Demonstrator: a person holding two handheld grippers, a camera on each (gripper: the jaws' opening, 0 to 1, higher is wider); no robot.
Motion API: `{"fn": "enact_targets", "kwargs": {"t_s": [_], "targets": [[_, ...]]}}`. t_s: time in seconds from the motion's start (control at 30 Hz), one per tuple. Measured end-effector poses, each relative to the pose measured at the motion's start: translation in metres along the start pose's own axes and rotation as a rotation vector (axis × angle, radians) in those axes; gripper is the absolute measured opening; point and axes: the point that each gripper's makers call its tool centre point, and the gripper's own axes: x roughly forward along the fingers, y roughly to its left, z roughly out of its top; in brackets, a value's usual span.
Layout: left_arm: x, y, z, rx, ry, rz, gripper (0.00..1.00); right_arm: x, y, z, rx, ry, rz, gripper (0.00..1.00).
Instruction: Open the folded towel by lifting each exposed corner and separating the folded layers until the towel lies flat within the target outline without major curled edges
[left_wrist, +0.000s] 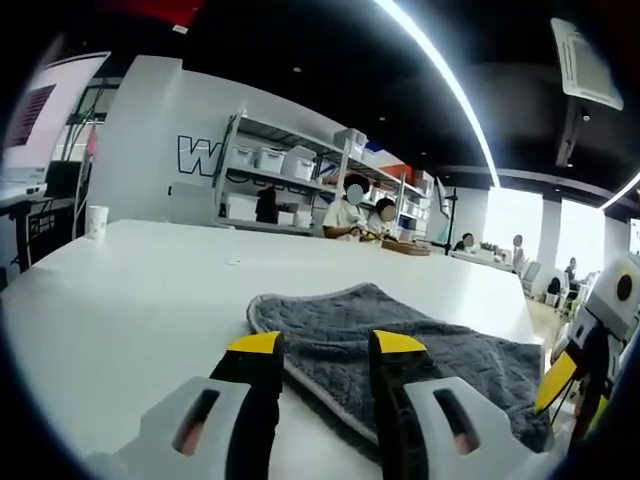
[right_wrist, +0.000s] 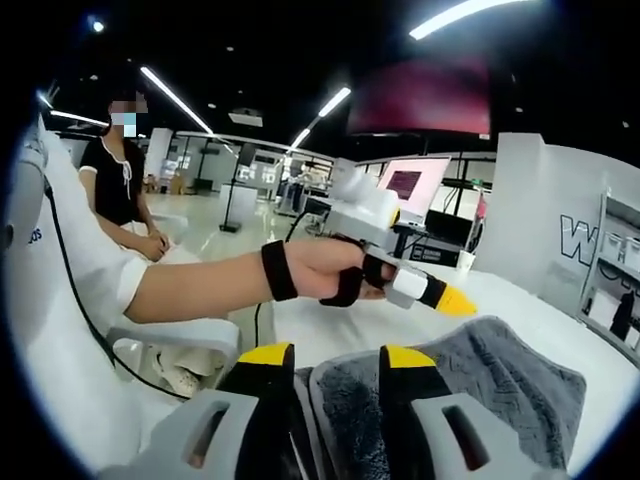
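The left claw (left_wrist: 325, 345) hovers low over the near edge of the towel (left_wrist: 400, 345), its two yellow-tipped jaws parted with nothing between them. The right claw (right_wrist: 337, 358) is likewise spread and empty, poised above the towel's (right_wrist: 470, 385) near end. In the right gripper view the left claw (right_wrist: 440, 296) reaches in from the left, carried by a hand (right_wrist: 325, 268) with a black wrist strap; whether its tips touch the cloth there I cannot tell.

To my eye the job is barely begun. The towel lies on the white table (left_wrist: 130, 290), toward its right side, and it is folded: a doubled edge runs along its near side. No corner is lifted, and I can make out no target outline on the table.

The towel is dark grey, thick and fluffy, with a stitched border and rounded corners. It lies fairly flat, with soft ripples.
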Motion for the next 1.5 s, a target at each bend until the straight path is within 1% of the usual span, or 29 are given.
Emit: {"fn": "enact_targets", "kwargs": {"t_s": [0.07,0.23,0.4,0.5,0.7,0.77,0.87,1.0,1.27,1.5], "targets": [[0.002,-0.001,-0.001,-0.001,0.012,0.003,0.35,0.002,0.0,-0.001,-0.007,0.005,-0.006,0.3],[0.005,0.002,0.0,-0.01,0.011,0.006,0.35,0.006,0.0,-0.004,-0.037,0.039,-0.026,0.31],[0.009,0.004,-0.003,-0.021,0.026,0.008,0.35,0.008,-0.001,-0.003,-0.045,0.042,-0.031,0.32],[0.011,0.005,-0.002,-0.02,0.025,0.013,0.35,0.009,-0.002,-0.003,-0.063,0.055,-0.04,0.32],[0.017,0.007,-0.002,-0.037,0.031,0.019,0.35,0.013,-0.005,-0.009,-0.092,0.089,-0.052,0.33],[0.018,0.006,-0.001,-0.039,0.032,0.015,0.35,0.013,-0.005,-0.009,-0.075,0.084,-0.044,0.33],[0.021,0.006,0.001,-0.038,0.028,0.019,0.35,0.013,-0.007,-0.009,-0.08,0.089,-0.054,0.34],[0.025,0.008,-0.001,-0.04,0.041,0.028,0.36,0.014,-0.008,-0.01,-0.082,0.093,-0.058,0.34],[0.029,0.013,-0.002,-0.061,0.047,0.036,0.36,0.016,-0.009,-0.009,-0.104,0.104,-0.075,0.35],[0.034,0.016,-0.008,-0.076,0.06,0.04,0.36,0.02,-0.007,-0.011,-0.126,0.123,-0.082,0.36]]}}
